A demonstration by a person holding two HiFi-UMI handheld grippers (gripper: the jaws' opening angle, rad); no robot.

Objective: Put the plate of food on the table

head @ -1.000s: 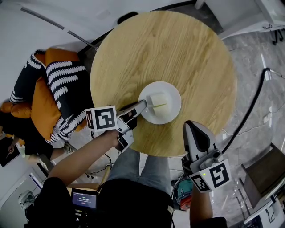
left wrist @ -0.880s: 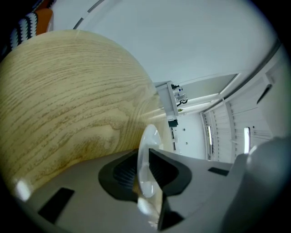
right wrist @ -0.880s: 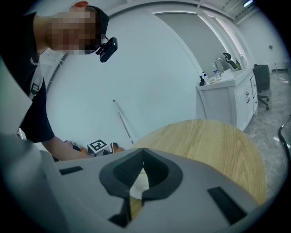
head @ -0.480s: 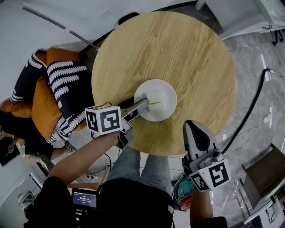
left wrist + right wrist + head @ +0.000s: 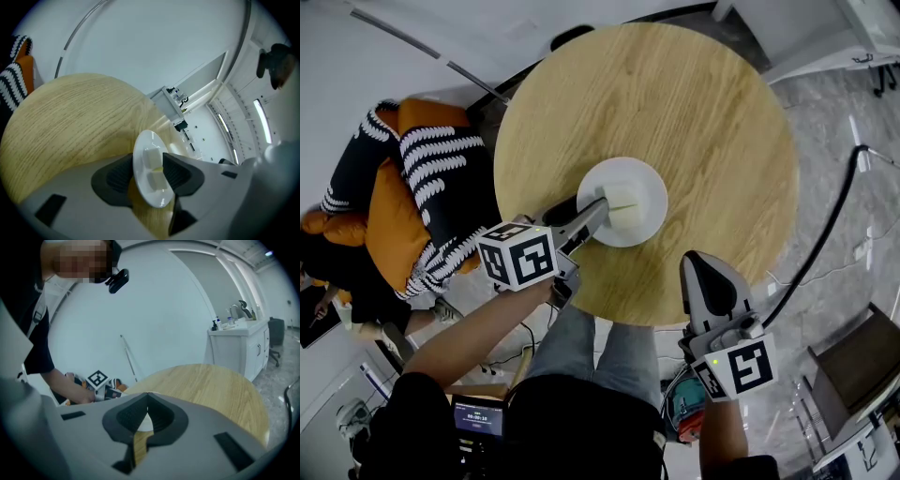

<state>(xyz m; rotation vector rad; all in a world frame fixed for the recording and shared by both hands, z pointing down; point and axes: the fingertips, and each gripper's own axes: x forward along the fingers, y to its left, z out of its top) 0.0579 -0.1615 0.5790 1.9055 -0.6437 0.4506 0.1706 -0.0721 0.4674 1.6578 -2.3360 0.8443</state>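
Sitting at the far left, off the edge of the worktop (image 5: 675, 103), orange and black-and-white striped cushions (image 5: 422, 187) are heaped together. Next comes the left gripper (image 5: 598, 208), reaching from the lower left of the head view up and to the right across the worktop's near-left edge, its marker cube (image 5: 517, 258) just off the wood. Its jaws have just been opening and now stand apart, released. The near rim of the plate (image 5: 623, 202) lies in the gap between them, one jaw over the plate's face and the other outside the rim, and the pads do not squeeze it. The plate is white and round, so it has no long axis of its own. It lies flat and face up in the near-left part of the round wooden top, wholly inside the edge. On it sits the food (image 5: 623, 197), made up of pale blocks. In the left gripper view the blocks form a short row whose long axis runs crosswise to the line that gripper points along. Further right, the right gripper (image 5: 697, 265) is well apart from the plate, its tip over the worktop's near edge and pointing inward. Its jaws are clenched tip to tip with nothing between them. At the far right a dark cable (image 5: 825, 234) curves across the grey floor (image 5: 848, 169).
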